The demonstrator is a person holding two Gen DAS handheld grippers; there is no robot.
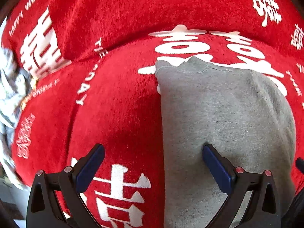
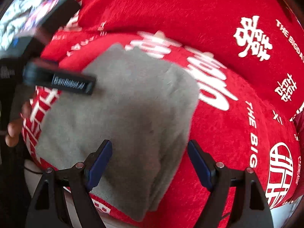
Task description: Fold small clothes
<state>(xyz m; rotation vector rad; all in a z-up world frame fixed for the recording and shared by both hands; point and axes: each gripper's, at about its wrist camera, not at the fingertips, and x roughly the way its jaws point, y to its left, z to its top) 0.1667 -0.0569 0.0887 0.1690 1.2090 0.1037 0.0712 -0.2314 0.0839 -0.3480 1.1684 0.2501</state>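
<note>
Left wrist view: showed left hand-held gripper [image 1: 153, 163] spread wide, blue-padded fingers [image 1: 91, 168] well apart, grasping nothing. Straddled the left edge of a folded grey knit garment [image 1: 224, 117], one finger over red cloth, the other over grey fabric. Could not tell whether pads touched the fabric. Garment lay flat on a red plush blanket printed with white Chinese characters and English lettering [image 1: 121, 15], with a stitched hem visible along its far edge and a rounded fold down its right side. Blanket creased into a ridge just beyond the garment. Caught a crumpled pale grey-white fabric heap [image 1: 9, 87] at far left edge, beside the blanket. Glimpsed a dark sliver at right edge, too small to identify.

Right wrist view: showed right hand-held gripper [image 2: 150, 163] also released, fingers [image 2: 99, 165] parted, holding nothing, positioned over the garment's [image 2: 123, 114] near right corner, where stacked layers showed at the folded edge. Left finger sat above grey fabric, right finger above red blanket [image 2: 218, 19]. Saw the left hand-held gripper [image 2: 58, 79] as a blurred black bar with white lettering over the garment's far left part, bare fingertips of the person's hand [image 2: 13, 131] below it at left. Blurred clutter at top left, unidentifiable.
</note>
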